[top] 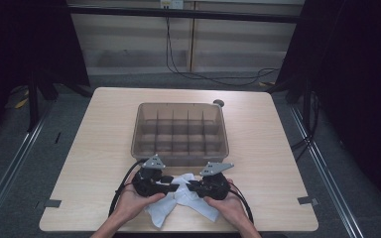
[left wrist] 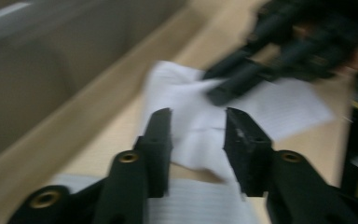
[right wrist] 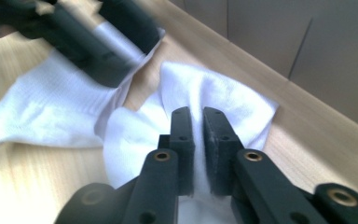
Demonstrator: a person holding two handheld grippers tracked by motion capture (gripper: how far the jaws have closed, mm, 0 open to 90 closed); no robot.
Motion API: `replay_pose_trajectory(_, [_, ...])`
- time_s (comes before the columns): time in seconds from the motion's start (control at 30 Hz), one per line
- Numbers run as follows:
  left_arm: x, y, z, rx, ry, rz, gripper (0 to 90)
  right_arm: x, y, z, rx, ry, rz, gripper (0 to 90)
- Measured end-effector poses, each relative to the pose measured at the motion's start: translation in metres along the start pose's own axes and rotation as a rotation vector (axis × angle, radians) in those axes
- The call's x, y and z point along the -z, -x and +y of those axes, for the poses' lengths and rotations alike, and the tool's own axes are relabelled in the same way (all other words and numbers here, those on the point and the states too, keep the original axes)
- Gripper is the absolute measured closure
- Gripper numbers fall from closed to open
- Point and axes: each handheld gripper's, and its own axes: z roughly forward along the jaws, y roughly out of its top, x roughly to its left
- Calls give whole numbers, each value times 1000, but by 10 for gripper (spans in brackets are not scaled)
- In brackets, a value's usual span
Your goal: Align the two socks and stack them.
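Pinching a fold of the white sock point(right wrist: 223, 100), the right gripper point(right wrist: 196, 116) risks slipping. The left gripper point(left wrist: 198, 122) stands spread astride the cloth, gripping nothing. Sock lies on the table point(top: 278, 148), before the divided bin point(top: 180, 130); loose fabric may snag there.

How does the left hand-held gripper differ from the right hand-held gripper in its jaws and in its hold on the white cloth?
The left hand-held gripper has its jaws apart, with the white cloth lying loose between them; the right hand-held gripper has its jaws nearly together, pinching a fold of that cloth. In the high view the left one sits at the cloth's left edge, the right one at its right. Both are black and point inward, toward each other.
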Motion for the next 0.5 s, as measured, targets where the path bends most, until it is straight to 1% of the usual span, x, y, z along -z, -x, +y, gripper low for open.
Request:
replay_pose_trajectory(0.07, [-8, -3, -2, 4, -24, 24, 572, 1, 0, 0, 2, 2, 0, 803])
replay_pose_trajectory(0.1, [-13, -4, -4, 1, -44, 34, 574, 2, 1, 0, 3, 11, -5, 792])
replay_pose_trajectory(0.13, [-15, -4, -6, -1, -51, 49, 587, 5, 1, 0, -3, 26, 1, 771])
replay_pose_trajectory(0.17, [-16, -5, -7, -7, -40, 52, 622, 6, 1, 1, -6, 30, 1, 742])
replay_pose_trajectory(0.23, [-16, -5, -8, -16, -41, 69, 746, 13, 1, 0, -4, 27, 1, 678])
replay_pose_trajectory(0.27, [-15, -5, -8, -29, -40, 71, 807, 17, 1, 0, -4, 36, -2, 632])
replay_pose_trajectory(0.3, [-15, -4, -9, -33, -33, 67, 867, 22, 1, -1, -17, 49, -9, 588])
replay_pose_trajectory(0.33, [-15, -4, -9, -31, -31, 53, 900, 27, 2, -2, -19, 55, -18, 568])
replay_pose_trajectory(0.37, [-15, -4, -9, -30, -36, 48, 900, 33, 3, -3, -24, 62, -27, 541])
replay_pose_trajectory(0.4, [-16, -2, -9, -36, -42, 52, 900, 36, 4, -5, -34, 65, -35, 509])
replay_pose_trajectory(0.43, [-16, -2, -9, -38, -42, 50, 900, 43, 6, -8, -47, 69, -56, 487])
replay_pose_trajectory(0.5, [-17, -1, -10, -40, -44, 42, 900, 52, 8, -15, -53, 78, -75, 484])
